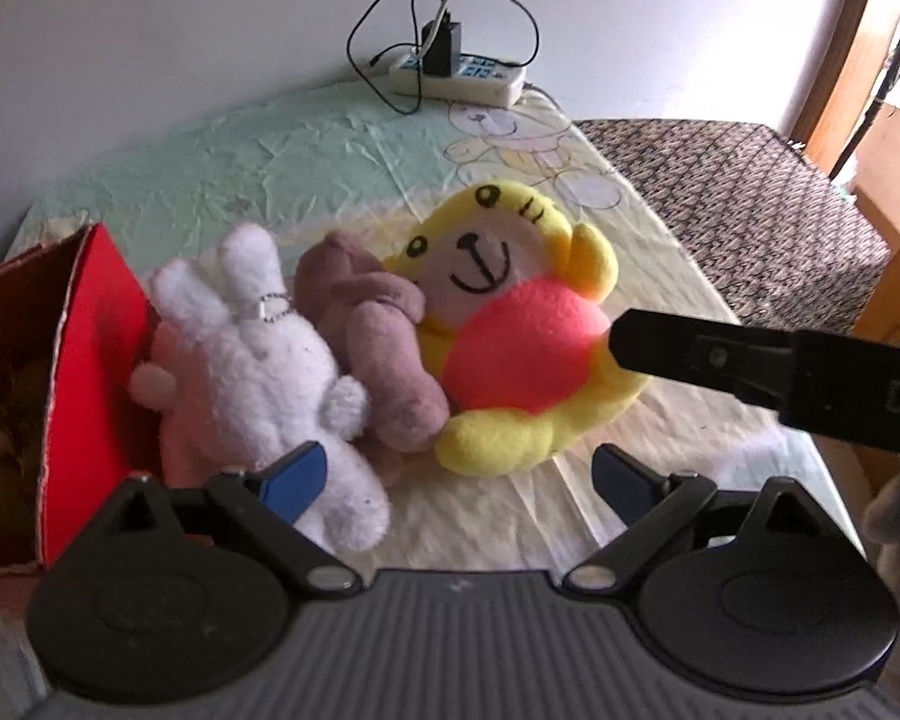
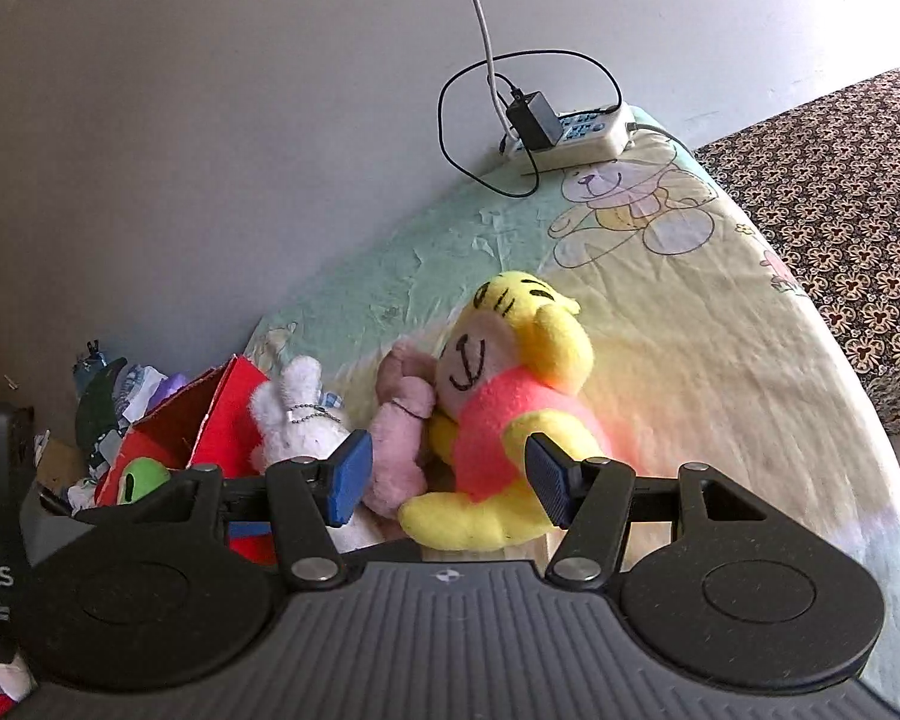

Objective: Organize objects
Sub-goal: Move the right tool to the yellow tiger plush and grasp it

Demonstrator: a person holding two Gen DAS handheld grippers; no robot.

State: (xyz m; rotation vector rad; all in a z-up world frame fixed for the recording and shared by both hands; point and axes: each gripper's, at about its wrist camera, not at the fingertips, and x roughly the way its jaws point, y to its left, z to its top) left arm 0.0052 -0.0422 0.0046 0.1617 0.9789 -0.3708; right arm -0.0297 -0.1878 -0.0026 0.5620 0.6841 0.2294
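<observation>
While both jaws stand spread and empty, the left gripper [image 1: 459, 477] hangs over the white rabbit [image 1: 258, 354] and the right gripper [image 2: 447, 483] over the yellow bear [image 2: 510, 420]; the brown toy [image 1: 372, 336] lies between them, beside the red box [image 1: 84, 372] at the bed's [image 1: 330, 162] left edge.

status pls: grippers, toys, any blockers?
Left gripper open, empty. Right gripper open, empty. Bunny, brown plush, yellow bear on the bed beside red box. Nothing blocking.

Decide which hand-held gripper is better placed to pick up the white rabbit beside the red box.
Left, probably. The left hand-held gripper stands open right over the white rabbit; the right hand-held gripper frames the yellow bear.
</observation>
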